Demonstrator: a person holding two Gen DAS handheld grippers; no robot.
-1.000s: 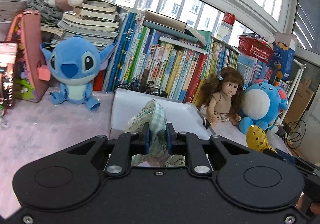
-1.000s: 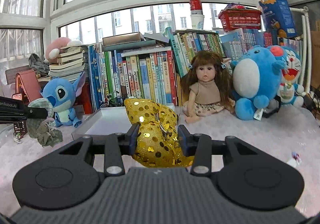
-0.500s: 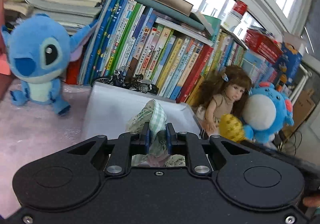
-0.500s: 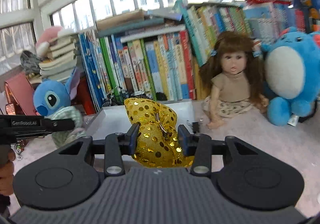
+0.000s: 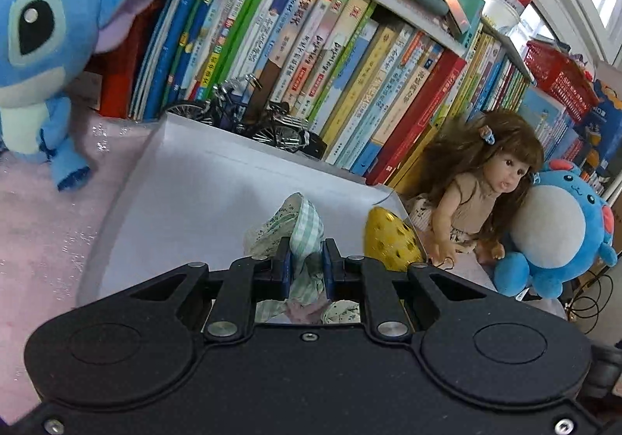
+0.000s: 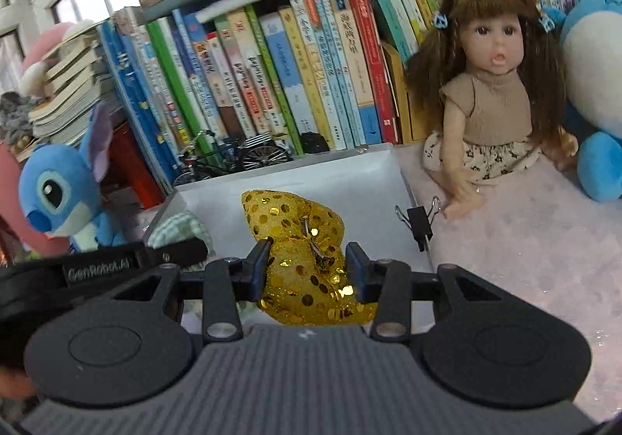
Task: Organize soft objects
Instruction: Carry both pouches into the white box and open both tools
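Many upright books (image 5: 350, 58) are lined along the back, and a white tray (image 5: 217, 194) is set on the pink cloth (image 6: 525, 240) just in front of them. A blue plush (image 5: 35, 46) is seated left of the tray; a long-haired doll (image 6: 490, 93) and a round blue plush (image 5: 556, 225) are seated to its right. A green checked fabric piece (image 5: 301, 225) is clamped tightly between the fingers of the left gripper (image 5: 305, 269) and held over the tray. A gold sequined bow (image 6: 303, 240) is pinched by the right gripper (image 6: 307, 269), also above the tray, towards its right side. A small model bicycle (image 5: 248, 116) is stood at the tray's far edge, and a black binder clip (image 6: 418, 221) is seen at its right rim.
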